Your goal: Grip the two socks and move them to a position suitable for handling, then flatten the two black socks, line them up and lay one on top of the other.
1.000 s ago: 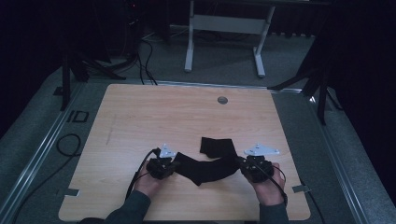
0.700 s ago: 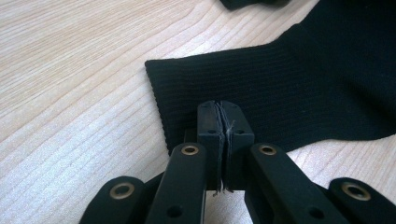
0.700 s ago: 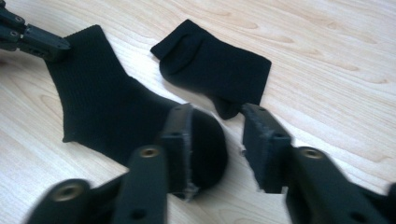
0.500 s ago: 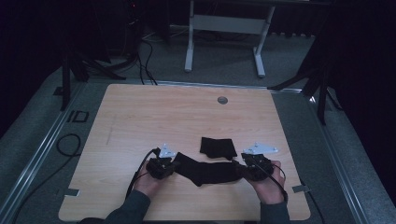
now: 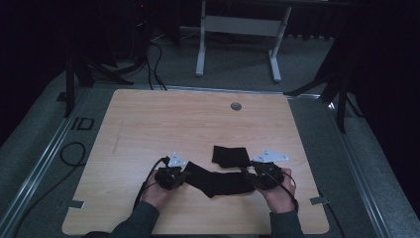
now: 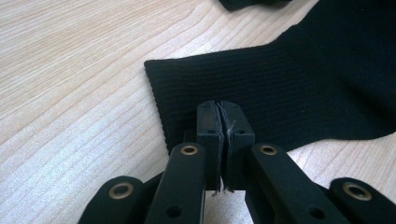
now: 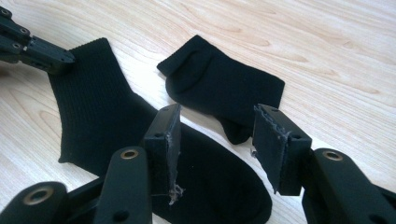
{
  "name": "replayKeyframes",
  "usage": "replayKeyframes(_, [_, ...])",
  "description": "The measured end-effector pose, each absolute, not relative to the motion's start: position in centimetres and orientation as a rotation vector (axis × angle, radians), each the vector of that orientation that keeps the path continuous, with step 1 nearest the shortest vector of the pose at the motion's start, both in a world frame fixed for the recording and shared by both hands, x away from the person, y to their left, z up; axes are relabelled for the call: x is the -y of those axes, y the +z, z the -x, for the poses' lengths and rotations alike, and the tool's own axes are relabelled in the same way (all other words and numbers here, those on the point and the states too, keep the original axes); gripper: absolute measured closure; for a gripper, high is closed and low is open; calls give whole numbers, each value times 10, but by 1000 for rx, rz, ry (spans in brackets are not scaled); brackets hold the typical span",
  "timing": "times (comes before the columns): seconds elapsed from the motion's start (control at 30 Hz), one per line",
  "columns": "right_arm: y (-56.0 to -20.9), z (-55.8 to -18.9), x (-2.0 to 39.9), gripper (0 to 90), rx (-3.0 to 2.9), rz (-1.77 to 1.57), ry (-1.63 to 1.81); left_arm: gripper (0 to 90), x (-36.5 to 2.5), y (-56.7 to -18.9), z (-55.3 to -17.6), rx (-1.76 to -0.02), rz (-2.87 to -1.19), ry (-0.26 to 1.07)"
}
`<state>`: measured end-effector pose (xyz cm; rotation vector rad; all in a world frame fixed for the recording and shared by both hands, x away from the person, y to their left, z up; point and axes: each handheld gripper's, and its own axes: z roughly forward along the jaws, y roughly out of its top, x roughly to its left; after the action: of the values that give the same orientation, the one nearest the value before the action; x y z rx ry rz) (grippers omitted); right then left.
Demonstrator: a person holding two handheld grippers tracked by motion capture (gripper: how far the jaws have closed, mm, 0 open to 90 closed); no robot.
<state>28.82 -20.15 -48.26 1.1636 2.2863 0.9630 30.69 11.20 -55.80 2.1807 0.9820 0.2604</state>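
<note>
socks number two, both black, on one wooden table [image 5: 148, 124]: a long sock [image 5: 218, 181] laid flat between the grippers near the 6 o'clock edge, and a folded sock [image 5: 230, 155] just past it toward 12 o'clock, close to the long one's toe end. grippers also number two, one in each hand. left gripper [image 6: 223, 122] sits at about 7 o'clock on the table, its jaws pressed together on the ribbed cuff edge of the long sock, a thin layer of knit pinched between the pads, the rest of the cuff lying flat on the wood. right gripper [image 7: 217, 135] sits at about 5 o'clock over the toe end of the same sock; its jaws have just been opening and stand roughly half apart, the pads clear of the cloth, with the toe lying loose on the table under and between them. in the right gripper view the folded sock lies beyond the jaws at 12 o'clock, and the left gripper's tip shows at 10 o'clock on the cuff. a small round grommet [image 5: 236, 106] sits in the table near the 12 o'clock edge.
</note>
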Motion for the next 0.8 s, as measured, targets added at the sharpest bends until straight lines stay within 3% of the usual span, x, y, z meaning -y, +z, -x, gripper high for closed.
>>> replayKeyframes(0.8, [-501,-297,184,522,-2330,-1114,944,876,-111,-558,-306,-979,-2186,269])
